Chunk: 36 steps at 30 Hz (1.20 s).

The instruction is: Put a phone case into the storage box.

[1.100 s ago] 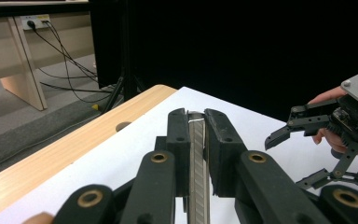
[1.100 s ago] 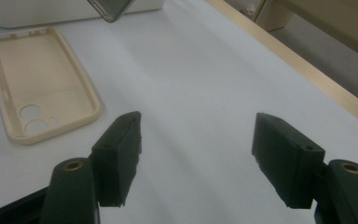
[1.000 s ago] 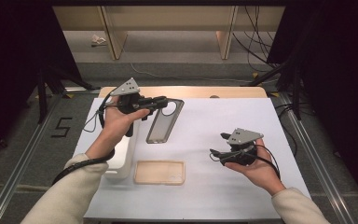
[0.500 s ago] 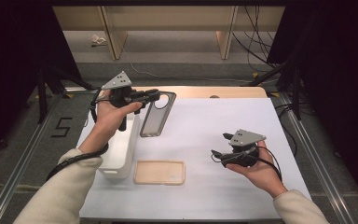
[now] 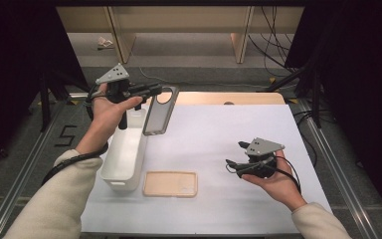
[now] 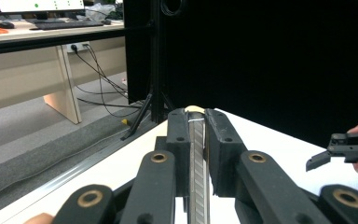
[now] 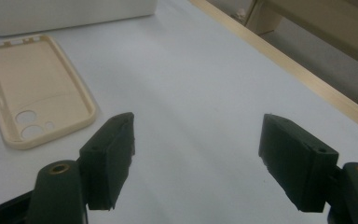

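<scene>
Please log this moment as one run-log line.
left gripper: shut on grey phone case, above white bin | right gripper: open | beige case: on table

The white counter (image 5: 219, 149) is evenly and brightly lit from above in the high view, while black curtains on both sides are lost in darkness. Only faint, soft shadows are cast beneath the right tongs (image 5: 234, 167). No glare is seen. In the left gripper view the near jaws of the left tongs (image 6: 196, 135) are softly blurred, and the far half is swallowed by black. In the right gripper view the beige phone case (image 7: 32, 88) beyond the jaws is slightly soft and the picture is grainy.
</scene>
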Each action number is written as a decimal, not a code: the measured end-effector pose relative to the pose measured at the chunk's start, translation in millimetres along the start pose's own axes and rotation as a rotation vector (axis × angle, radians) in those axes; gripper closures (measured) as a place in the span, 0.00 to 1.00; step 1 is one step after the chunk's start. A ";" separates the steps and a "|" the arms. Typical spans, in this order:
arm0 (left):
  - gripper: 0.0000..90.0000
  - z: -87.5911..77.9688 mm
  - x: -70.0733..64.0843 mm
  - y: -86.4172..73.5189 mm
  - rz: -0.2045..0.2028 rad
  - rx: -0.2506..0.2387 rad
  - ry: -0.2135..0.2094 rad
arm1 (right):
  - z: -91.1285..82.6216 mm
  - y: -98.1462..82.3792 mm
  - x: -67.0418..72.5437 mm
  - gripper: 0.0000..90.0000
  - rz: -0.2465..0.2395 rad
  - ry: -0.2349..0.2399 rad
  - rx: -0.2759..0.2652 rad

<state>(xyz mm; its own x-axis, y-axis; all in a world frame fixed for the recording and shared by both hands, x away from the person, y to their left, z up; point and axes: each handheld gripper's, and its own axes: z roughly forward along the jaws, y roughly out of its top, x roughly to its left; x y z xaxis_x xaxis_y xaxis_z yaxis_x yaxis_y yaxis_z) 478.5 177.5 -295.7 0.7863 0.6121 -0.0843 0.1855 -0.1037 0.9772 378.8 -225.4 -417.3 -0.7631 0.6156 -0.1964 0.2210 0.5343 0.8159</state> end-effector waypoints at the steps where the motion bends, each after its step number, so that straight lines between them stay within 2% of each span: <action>1: 0.89 -0.5 1.5 -0.4 -0.002 0.001 0.002 | 0.0 0.0 -0.1 0.31 0.003 0.000 -0.003; 12: 0.89 -9.4 15.0 -0.5 -0.016 0.001 0.036 | 1.2 -1.3 -0.5 0.31 0.007 0.001 -0.002; 24: 0.89 -13.8 20.5 1.2 -0.022 -0.008 0.050 | -0.3 -1.6 -1.7 0.30 0.025 0.002 -0.023; 36: 0.89 -18.0 26.6 0.5 -0.031 -0.018 0.066 | -3.6 -4.8 -3.0 0.24 0.055 0.004 -0.035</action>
<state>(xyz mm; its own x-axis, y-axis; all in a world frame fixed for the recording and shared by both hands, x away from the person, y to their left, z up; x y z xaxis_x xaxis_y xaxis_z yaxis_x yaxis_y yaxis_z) 488.8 207.8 -293.9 0.7398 0.6651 -0.1018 0.1981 -0.0707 0.9776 377.9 -231.8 -418.6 -0.7532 0.6407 -0.1488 0.2411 0.4794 0.8438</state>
